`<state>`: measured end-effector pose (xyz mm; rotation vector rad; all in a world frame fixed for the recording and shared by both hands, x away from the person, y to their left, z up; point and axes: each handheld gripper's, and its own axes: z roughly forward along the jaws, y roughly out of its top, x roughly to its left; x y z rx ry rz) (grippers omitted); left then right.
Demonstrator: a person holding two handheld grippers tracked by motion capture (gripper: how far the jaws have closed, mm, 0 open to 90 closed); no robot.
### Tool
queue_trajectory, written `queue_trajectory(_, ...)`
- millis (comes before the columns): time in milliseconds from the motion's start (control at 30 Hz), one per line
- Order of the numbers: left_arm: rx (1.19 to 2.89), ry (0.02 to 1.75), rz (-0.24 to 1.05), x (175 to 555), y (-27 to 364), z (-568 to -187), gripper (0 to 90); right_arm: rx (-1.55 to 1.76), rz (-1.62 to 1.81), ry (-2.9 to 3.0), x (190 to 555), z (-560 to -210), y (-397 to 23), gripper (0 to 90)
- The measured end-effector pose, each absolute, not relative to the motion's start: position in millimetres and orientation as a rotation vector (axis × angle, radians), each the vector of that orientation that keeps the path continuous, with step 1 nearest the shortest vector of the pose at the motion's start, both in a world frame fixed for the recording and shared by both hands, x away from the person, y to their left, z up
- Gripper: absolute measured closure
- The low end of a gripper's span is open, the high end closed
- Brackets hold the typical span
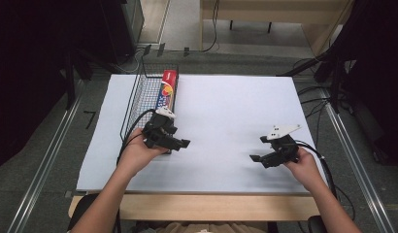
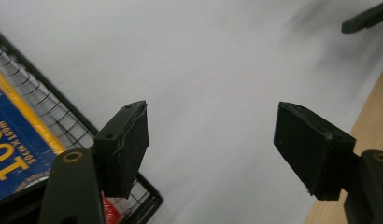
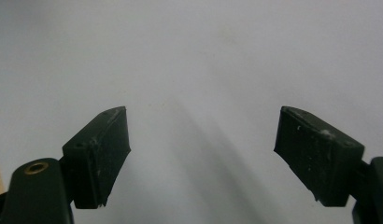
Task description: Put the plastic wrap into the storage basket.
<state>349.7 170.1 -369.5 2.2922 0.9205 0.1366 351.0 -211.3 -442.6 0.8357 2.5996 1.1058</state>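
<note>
Worktop: your worktop [image 1: 221,131] is covered by a pale sheet; its wooden front edge shows below the sheet in the high view and as a tan strip at the right edge of the left gripper view.
Surroundings: the floor to the left and right of the worktop lies in deep shadow, and you can make out little there beyond dark stands and cables.
Basket: the wire basket [image 1: 139,99] stands at the sheet's left side; your left hand and claw cover its near end in the high view, and the left gripper view cuts it off to one corner [image 2: 54,119].
Box: the long box [image 1: 168,91] lies in the basket along its right wall, red at the far end, blue with coloured print nearer you; its near end is hidden behind your left claw. In the left gripper view you see a blue panel with yellow lettering [image 2: 12,149], cropped and too partial to read.
Left claw: your left claw [image 1: 180,141] sits at the basket's near right corner, gaping, nothing between the pads [image 2: 129,149].
Right claw: your right claw [image 1: 257,150] is well apart at the sheet's right, parted over bare sheet, gripping nothing [image 3: 203,158].
Blur: the sheet in the left gripper view is streaked.
</note>
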Motion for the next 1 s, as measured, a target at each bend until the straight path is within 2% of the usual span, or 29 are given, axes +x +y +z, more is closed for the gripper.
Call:
queue_trajectory(467,2.289,0.717,0.14,322.3,146.8,-383.0,25.9,0.783,1.09,2.636,349.5,-444.6,-208.4,18.5)
queue_trajectory(600,2.291,0.72,0.097,324.0,144.7,-390.2,25.9,0.789,1.094,2.652,349.8,-445.8,-207.2,18.4)
queue_trajectory(1000,2.312,0.737,0.09,323.8,150.7,-399.1,25.7,0.784,1.107,2.666,348.2,-445.4,-206.2,18.7)
